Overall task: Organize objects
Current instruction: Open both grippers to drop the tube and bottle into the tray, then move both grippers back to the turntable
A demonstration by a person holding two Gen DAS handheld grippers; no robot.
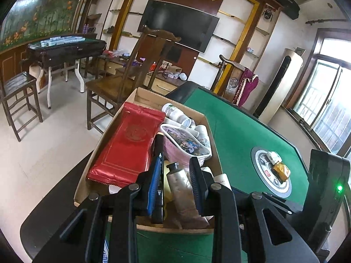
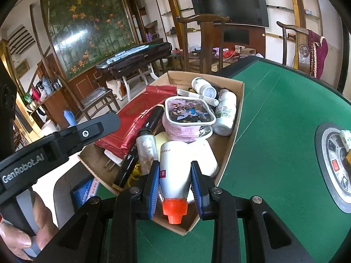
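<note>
On the left side of the cardboard box [image 1: 210, 127], which sits on the green felt table [image 1: 241, 127], a red foil packet [image 1: 127, 144] lies flat along the box's left wall. Just right of it a black marker [image 1: 159, 151] lies lengthwise beside the left gripper's blue pad. The left gripper [image 1: 175, 188] has its jaws narrowed around a silver tube [image 1: 182, 188] with a black cap, and the tube lies between both pads over the near end of the box; whether the pads press on it I cannot tell. Beyond the tube sits a pink pouch [image 1: 186, 146] with a cartoon print, and white bottles [image 1: 175, 111] crowd the far corner. Further right on the felt, a round centre panel [image 1: 261, 168] carries a small white packet [image 1: 274, 156] and a yellow packet [image 1: 282, 171]. Over the box's near right corner, the right gripper [image 2: 175, 184] clamps a white bottle with an orange cap [image 2: 174, 171], cap toward the camera.
</note>
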